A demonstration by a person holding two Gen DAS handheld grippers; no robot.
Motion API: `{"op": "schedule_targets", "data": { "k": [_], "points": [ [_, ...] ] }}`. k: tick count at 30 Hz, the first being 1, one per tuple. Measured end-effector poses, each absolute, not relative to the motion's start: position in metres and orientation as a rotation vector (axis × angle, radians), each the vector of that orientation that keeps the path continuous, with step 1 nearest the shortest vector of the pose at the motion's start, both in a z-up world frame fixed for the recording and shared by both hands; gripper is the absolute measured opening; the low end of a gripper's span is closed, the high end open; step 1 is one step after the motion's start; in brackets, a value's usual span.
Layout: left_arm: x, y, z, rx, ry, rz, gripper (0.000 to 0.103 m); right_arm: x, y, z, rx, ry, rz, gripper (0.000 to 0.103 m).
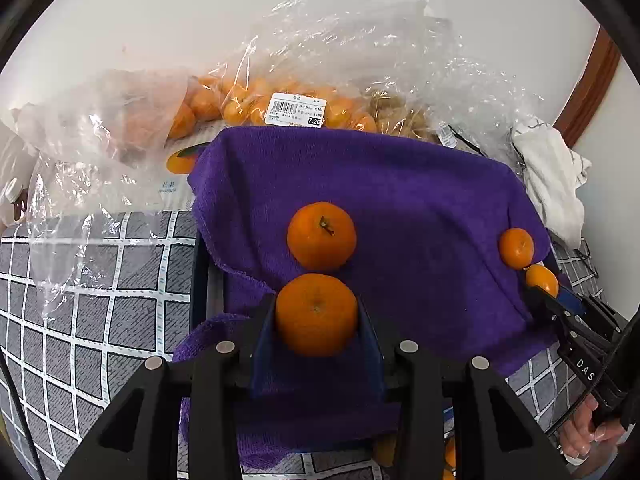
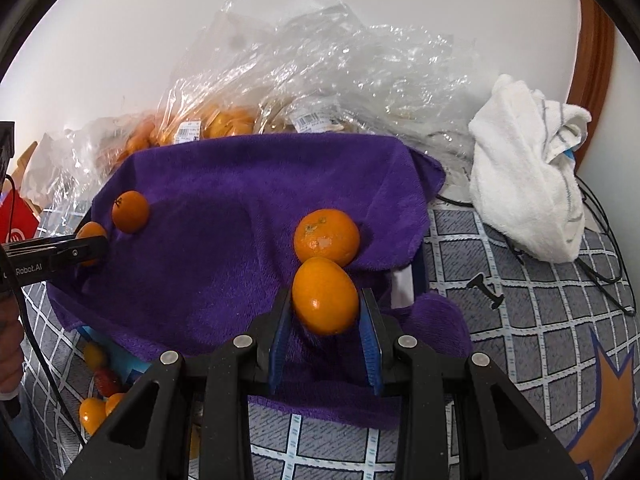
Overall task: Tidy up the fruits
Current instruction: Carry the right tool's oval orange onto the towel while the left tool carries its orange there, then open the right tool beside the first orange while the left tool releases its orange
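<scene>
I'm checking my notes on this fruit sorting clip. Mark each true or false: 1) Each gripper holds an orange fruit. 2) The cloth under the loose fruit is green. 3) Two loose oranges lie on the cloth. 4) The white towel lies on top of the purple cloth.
1) True: the left gripper and the right gripper each clamp one.
2) False: the cloth is purple.
3) True: one by each gripper, the other on the right.
4) False: the white towel lies beside it.
</scene>
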State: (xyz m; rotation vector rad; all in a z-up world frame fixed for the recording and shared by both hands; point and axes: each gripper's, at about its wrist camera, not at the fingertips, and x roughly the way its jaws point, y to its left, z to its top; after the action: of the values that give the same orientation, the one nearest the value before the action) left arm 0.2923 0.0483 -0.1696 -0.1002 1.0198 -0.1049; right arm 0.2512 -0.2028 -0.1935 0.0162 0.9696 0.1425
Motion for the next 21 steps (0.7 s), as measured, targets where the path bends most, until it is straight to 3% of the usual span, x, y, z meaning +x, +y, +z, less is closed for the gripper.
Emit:
{"op": "schedule_targets", "data": {
  "k": [10,14,18,21],
  "points": [
    [0.293,0.047,-0.18,-0.1,1.026,-0.111,0.038,0.251,-0.2,-0.197,-0.003,0.978,0.155,0.034],
    [0.293,0.046,-0.182,-0.097,1.029,-0.121,0.038,0.244,-0.203,-0.184,0.0,0.953,0.145,0.045],
    [0.289,0.049,-0.174,-0.11,1.044,-0.115,0.055,0.226,-0.203,-0.161,-0.015,0.908,0.141,0.058],
    [0.276,0.051,-0.159,-0.097,1.019,-0.087,0.056,0.207,-0.204,-0.143,-0.028,0.876,0.119,0.064]
  ]
}}
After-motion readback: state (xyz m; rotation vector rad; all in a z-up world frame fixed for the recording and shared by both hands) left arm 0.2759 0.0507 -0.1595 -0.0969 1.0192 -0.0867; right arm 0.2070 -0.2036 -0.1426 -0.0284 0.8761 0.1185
